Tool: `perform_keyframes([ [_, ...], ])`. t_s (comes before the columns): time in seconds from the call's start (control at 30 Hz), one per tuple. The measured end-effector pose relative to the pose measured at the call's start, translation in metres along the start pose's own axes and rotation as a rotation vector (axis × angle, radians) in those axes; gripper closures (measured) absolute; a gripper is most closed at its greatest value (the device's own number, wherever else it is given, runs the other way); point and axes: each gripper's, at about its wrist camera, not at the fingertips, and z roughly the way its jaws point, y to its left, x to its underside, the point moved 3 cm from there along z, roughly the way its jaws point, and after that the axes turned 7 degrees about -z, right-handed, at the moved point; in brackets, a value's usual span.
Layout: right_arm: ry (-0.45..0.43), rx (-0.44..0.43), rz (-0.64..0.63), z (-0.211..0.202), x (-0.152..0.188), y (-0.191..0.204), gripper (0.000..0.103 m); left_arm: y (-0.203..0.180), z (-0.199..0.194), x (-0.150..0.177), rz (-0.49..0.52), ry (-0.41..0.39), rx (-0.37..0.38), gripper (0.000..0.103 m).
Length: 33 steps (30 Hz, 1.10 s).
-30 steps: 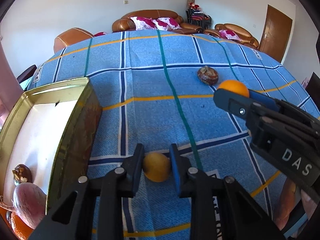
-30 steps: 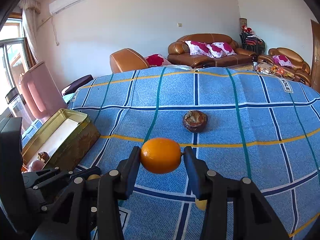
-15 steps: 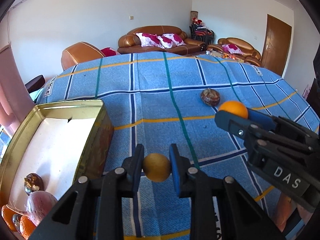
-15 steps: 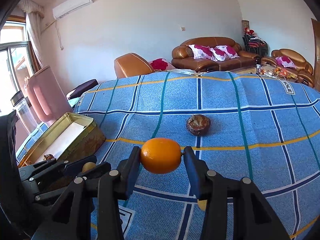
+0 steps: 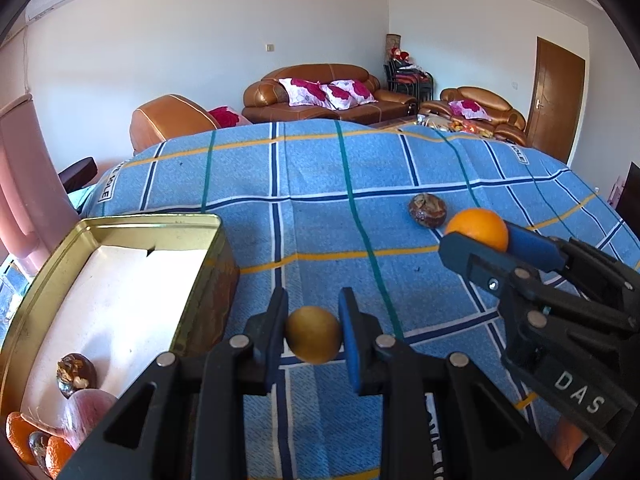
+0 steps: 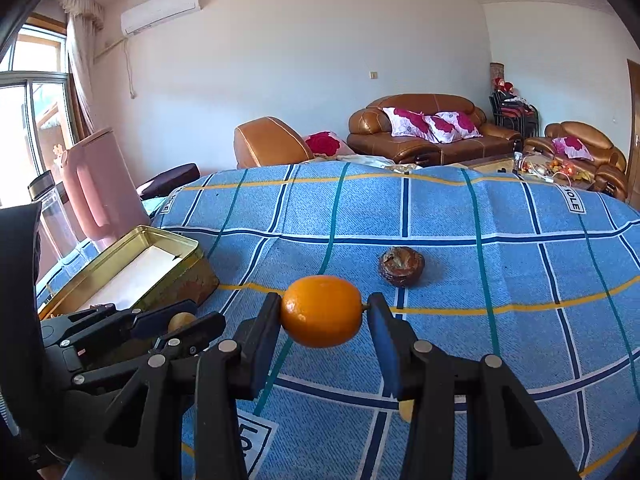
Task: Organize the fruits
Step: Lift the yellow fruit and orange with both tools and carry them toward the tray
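Across the blue checked cloth [image 5: 320, 168] that covers the wide table, striped in white, navy, green and yellow, the fruit to be sorted lies scattered or is already in hand. At the cloth's left edge stands the open gold-coloured rectangular tin [image 5: 218, 240], lined with white paper, evidently the collecting place: its near corner already holds a pink-skinned fruit [image 5: 86, 410], several small oranges [image 5: 16, 434] and a dark brown wrinkled fruit [image 5: 76, 374].

The right gripper [image 6: 322, 314], black with blue pads, is clamped on a smooth bright orange citrus fruit [image 6: 320, 311], held end to end clear above the cloth, presumably so it can be carried across to the tin. The left gripper [image 5: 314, 340], lying just beside the tin's near long wall, is closed tight on a small dull yellow round fruit [image 5: 313, 339], also lifted off the cloth; being nearer the tin, it looks likely to unload first.

One dark brown wrinkled round fruit [image 6: 401, 266] sits alone on the cloth, well apart from the tin and just beyond the orange, not yet collected. A small pale yellow piece [image 6: 406, 410] peeps out below the right gripper's finger; what it is cannot be told.
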Motion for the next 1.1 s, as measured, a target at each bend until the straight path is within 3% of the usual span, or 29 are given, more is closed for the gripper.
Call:
perform_keyframes([
  [1.1,-0.12,0.02,-0.056,-0.024,-0.001,0.01,0.056,-0.001,-0.027,-0.011,-0.017,-0.151,0.023,0.076],
])
